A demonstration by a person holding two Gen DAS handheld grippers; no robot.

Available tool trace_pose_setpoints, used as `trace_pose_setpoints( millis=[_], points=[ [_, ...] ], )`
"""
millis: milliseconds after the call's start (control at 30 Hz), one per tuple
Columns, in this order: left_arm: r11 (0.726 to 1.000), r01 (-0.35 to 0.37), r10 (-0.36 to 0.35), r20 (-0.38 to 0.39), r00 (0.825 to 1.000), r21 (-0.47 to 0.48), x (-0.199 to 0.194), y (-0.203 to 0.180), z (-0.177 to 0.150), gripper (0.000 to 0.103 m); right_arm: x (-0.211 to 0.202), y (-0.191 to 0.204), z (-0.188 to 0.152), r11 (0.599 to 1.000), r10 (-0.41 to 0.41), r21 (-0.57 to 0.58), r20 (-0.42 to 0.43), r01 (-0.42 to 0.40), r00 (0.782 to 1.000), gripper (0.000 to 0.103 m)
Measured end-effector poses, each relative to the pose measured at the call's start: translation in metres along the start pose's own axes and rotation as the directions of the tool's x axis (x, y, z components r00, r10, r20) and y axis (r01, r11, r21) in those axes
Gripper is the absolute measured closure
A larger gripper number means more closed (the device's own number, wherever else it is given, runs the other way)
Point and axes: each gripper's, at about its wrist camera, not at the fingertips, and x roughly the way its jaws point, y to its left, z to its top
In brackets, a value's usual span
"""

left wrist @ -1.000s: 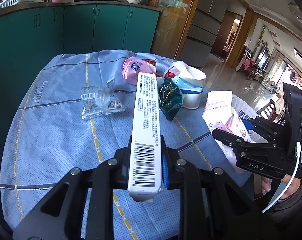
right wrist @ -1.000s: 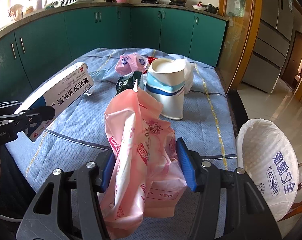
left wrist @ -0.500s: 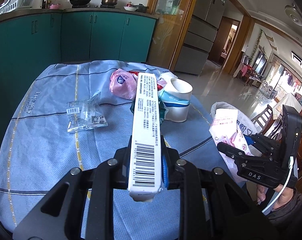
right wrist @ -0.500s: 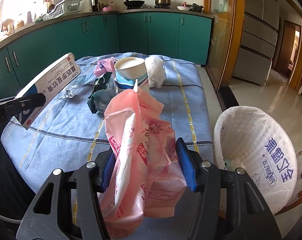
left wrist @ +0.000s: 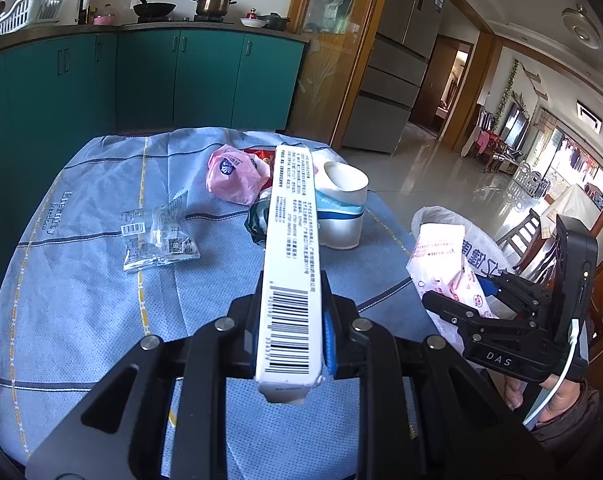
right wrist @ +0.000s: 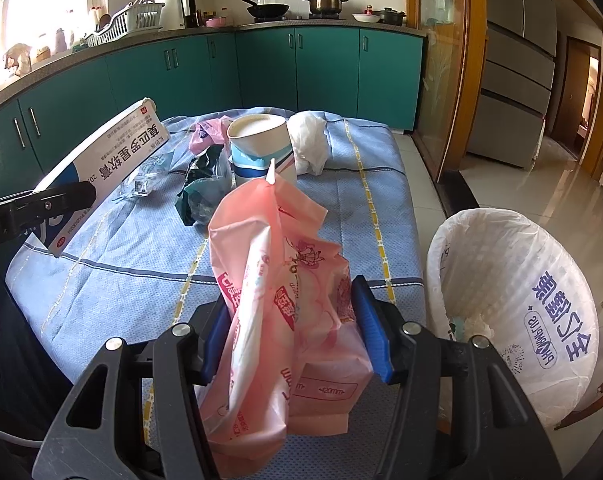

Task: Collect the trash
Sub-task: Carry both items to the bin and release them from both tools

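Table with trash ahead, bin off its right edge.

On the table point(right wrist: 113, 280): paper cup point(right wrist: 261, 148) far centre, crumpled bag point(right wrist: 309, 142) just right of it, dark wrapper point(right wrist: 203, 196) near-left of the cup, small bag point(left wrist: 235, 178) behind that, clear wrapper point(left wrist: 157, 234) well left. Lined bin point(right wrist: 513, 300) stands right of the table, on the floor. Long box point(left wrist: 291, 264) sits in the left gripper point(left wrist: 291, 334) over the near table; plastic bag point(right wrist: 285, 304) in the right gripper point(right wrist: 297, 340), just left of the bin. Counter cabinets point(right wrist: 301, 76) run behind.
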Motion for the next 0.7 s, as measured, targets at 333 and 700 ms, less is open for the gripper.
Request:
trace_pose_setpoints(
  millis=[333,700],
  points=[
    [0.998,0.045,-0.047,0.04,0.998,0.037,-0.003,-0.02,0.017,0.08,-0.04,-0.038,0.008,0.995,-0.088,0.053,0.095,0.083,0.992,0.046],
    [0.938,0.302,-0.304,-0.013,0.953,0.172,0.043,-0.123,0.055,0.08,-0.108,-0.132,-0.023,0.906,-0.378,0.243,0.098,0.346,0.921,0.046]
  ],
)
